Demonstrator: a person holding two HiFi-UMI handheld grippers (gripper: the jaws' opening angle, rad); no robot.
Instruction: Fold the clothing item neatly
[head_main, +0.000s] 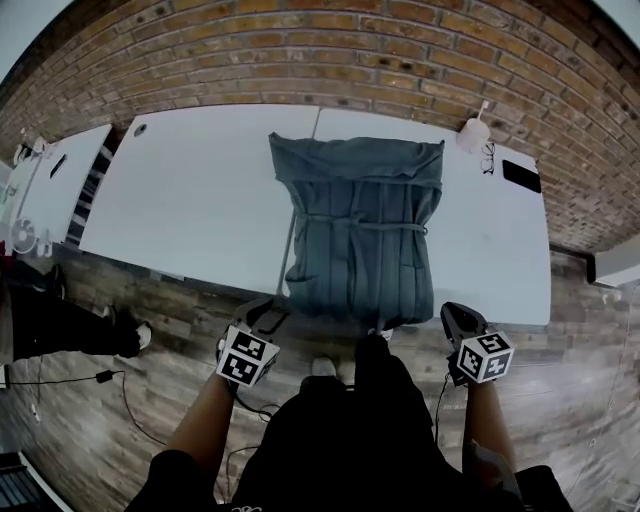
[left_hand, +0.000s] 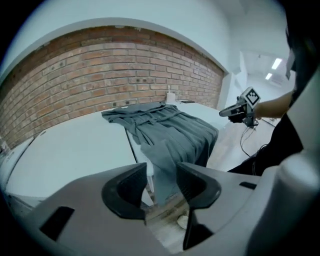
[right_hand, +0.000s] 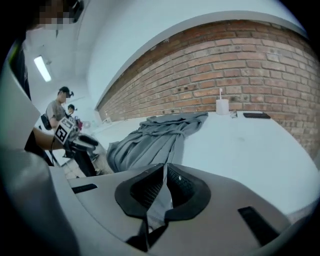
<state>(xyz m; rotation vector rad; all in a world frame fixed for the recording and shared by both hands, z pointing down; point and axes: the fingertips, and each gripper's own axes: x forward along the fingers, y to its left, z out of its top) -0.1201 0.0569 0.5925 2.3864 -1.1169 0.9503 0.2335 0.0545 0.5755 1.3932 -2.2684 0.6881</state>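
A long grey-blue pleated cloth garment (head_main: 360, 225) lies lengthwise across the white surface (head_main: 200, 200). Its top is near the far edge and its lower end is draped over the near edge. The left claw (left_hand: 161, 169) stands partly open just off that near edge, with a hanging strip of the cloth showing in its gap, unpressed. The right claw (right_hand: 165, 170) is closed on the garment's near right corner.
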